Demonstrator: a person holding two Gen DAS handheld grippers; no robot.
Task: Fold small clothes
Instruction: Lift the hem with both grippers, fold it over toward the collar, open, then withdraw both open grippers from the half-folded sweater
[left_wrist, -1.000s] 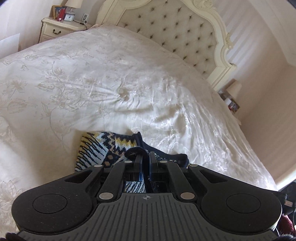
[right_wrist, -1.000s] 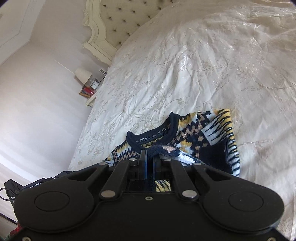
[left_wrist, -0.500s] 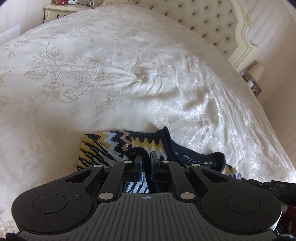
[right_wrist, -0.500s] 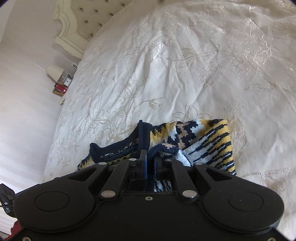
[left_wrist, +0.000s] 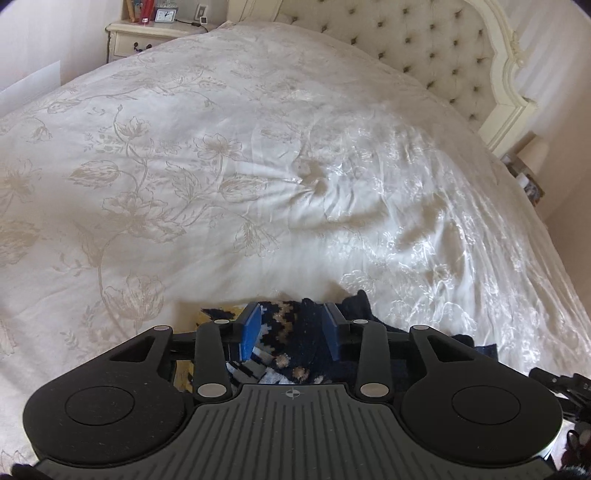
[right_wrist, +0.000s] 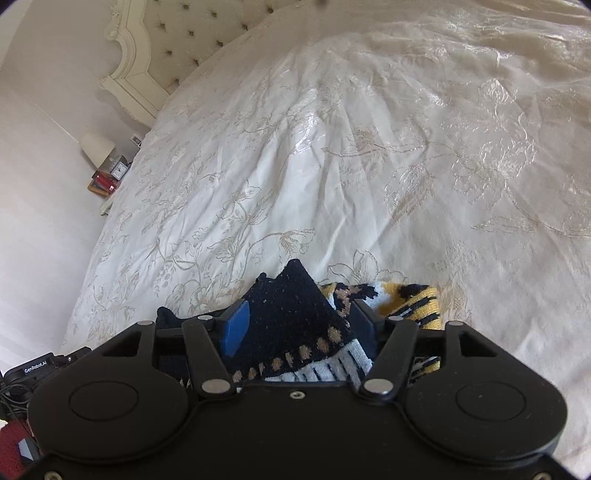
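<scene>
A small knitted sweater (left_wrist: 291, 332), navy with yellow, white and tan pattern, lies bunched on the white bedspread (left_wrist: 258, 184) at the near edge of the bed. My left gripper (left_wrist: 291, 325) is open, its blue pads (left_wrist: 251, 328) standing apart on either side of the knit. The sweater also shows in the right wrist view (right_wrist: 295, 325), with a navy fold poking up between the jaws. My right gripper (right_wrist: 299, 321) is open too, its blue pads (right_wrist: 234, 328) wide apart around the cloth. Most of the sweater is hidden under both grippers.
The tufted cream headboard (left_wrist: 443, 48) stands at the far end. A bedside table (left_wrist: 147, 37) with a clock is at far left. A lamp (right_wrist: 96, 147) and a clock sit on the other side table. Dark equipment (right_wrist: 33, 373) lies beside the bed.
Both grippers were shut on the sweater and have opened, letting it go. Both have dropped lower and closer to the cloth, which now sits folded under them.
</scene>
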